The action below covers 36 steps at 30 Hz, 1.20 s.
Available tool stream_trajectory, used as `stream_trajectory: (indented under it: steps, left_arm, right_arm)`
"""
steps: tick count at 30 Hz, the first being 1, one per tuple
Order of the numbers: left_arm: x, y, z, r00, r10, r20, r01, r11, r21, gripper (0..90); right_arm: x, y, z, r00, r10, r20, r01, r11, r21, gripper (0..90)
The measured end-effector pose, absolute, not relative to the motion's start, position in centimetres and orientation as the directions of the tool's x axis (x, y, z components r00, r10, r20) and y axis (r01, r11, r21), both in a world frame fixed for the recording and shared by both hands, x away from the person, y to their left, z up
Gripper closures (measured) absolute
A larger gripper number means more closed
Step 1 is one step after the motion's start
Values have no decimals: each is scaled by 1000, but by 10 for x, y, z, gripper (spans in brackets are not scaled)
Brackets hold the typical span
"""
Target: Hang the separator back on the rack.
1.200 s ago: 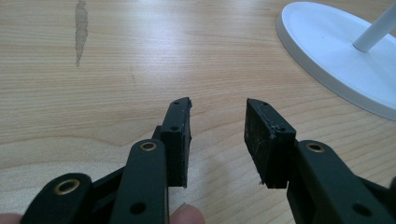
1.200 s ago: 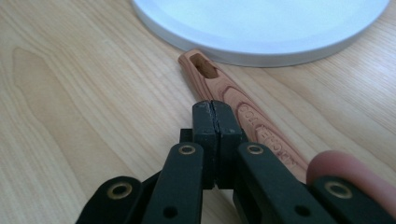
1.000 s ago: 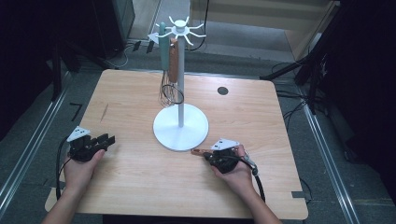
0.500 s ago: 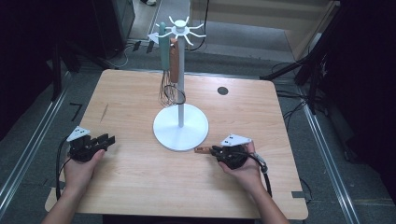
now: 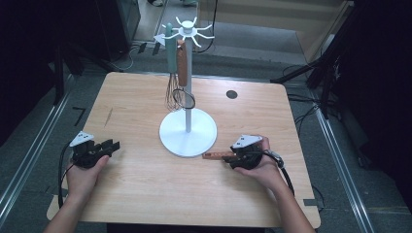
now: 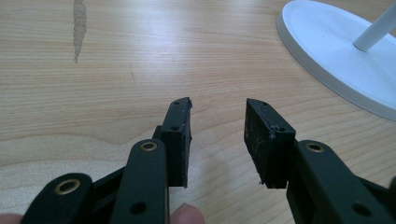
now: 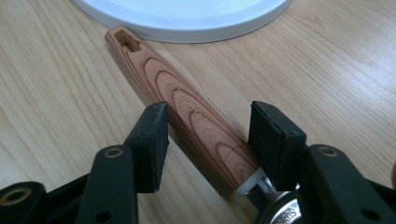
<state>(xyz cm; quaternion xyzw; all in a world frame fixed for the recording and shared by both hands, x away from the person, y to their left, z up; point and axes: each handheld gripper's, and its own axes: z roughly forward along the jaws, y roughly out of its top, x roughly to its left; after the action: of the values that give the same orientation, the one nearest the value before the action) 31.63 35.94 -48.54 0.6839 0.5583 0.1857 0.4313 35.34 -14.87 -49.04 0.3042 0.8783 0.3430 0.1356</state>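
Landmark: the white stand [image 5: 188,138] is standing mid-table, a whisk [image 5: 174,97] and a wooden-handled utensil [image 5: 182,65] hanging from its hooks.
Wooden handle [image 7: 187,109]: lying flat on the table just beside the stand's base rim, on the person's side.
Axis: in the high view the handle [image 5: 217,156] is running level along the table's width; its slotted end is pointing at the stand, its metal end at the right hand.
Right gripper view: showing the hanging slot and a metal collar, too small to make out from above.
Right gripper [image 7: 208,140]: jaws have just been opening, straddling the handle, pads apart from it.
Left gripper [image 6: 217,135]: jaws standing apart over bare wood, well left of the stand.
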Motion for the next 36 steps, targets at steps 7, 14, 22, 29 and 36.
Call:
stream_trajectory:
  steps: [7, 14, 22, 29, 36]
  left_arm:
    - [316, 359, -485, 309, 924, -227, 603, -5, 798, 624]
    - [316, 359, -485, 309, 923, -230, 604, -4, 797, 623]
    - [316, 360, -485, 310, 922, -234, 606, -2, 795, 624]
    - [317, 360, -486, 310, 921, -236, 608, -1, 794, 625]
    - [317, 359, -486, 309, 921, -236, 607, 0, 794, 625]
  right_arm:
    - [345, -156, -486, -785, 619, -19, 437, 576, 691, 623]
    - [334, -170, -486, -774, 633, -35, 447, 584, 678, 674]
    - [333, -180, -488, -752, 658, -24, 504, 598, 623, 704]
    - [336, -179, -479, -730, 683, 16, 571, 597, 564, 649]
    - [349, -167, -466, -713, 700, 36, 626, 614, 481, 598]
